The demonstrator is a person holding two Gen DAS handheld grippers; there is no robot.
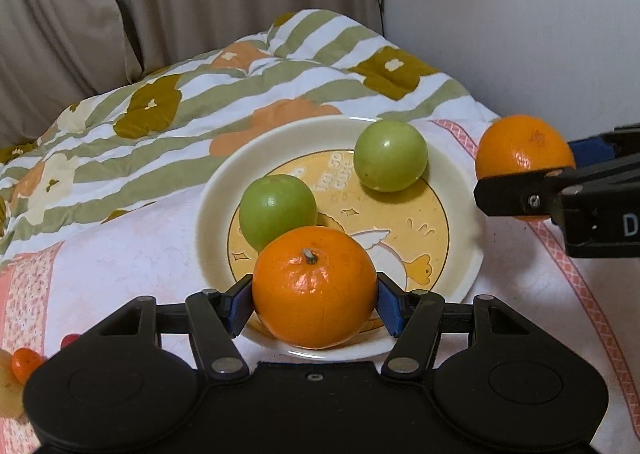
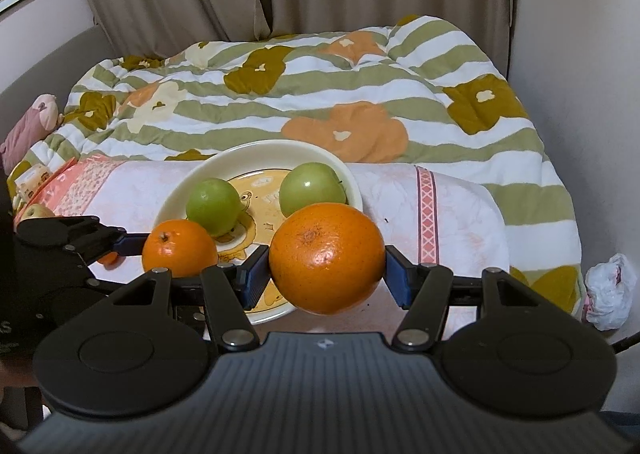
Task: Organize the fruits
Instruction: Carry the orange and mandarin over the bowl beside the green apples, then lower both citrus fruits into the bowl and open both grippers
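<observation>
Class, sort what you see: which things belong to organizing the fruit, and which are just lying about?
Part of the job: plate, two green apples, orange in left tongs, orange in right tongs.

Lying about: floral quilt, crumpled white bag, pink soft toy.

the plate (image 1: 208,214) is half taken: two green fruits (image 1: 278,210) sit on its far and left parts, leaving the near-right stretch of its middle bare. the left gripper (image 1: 314,304), clamped on an orange (image 1: 314,286), hangs over the near rim and blocks that side. the right gripper (image 2: 326,274), filled with a larger orange (image 2: 326,258), stands just off the plate's right edge — open pink cloth (image 2: 460,222) lies beneath and right of it. behind the plate the bunched quilt (image 1: 160,122) rises as a soft wall; the wall (image 1: 520,34) closes the right.
</observation>
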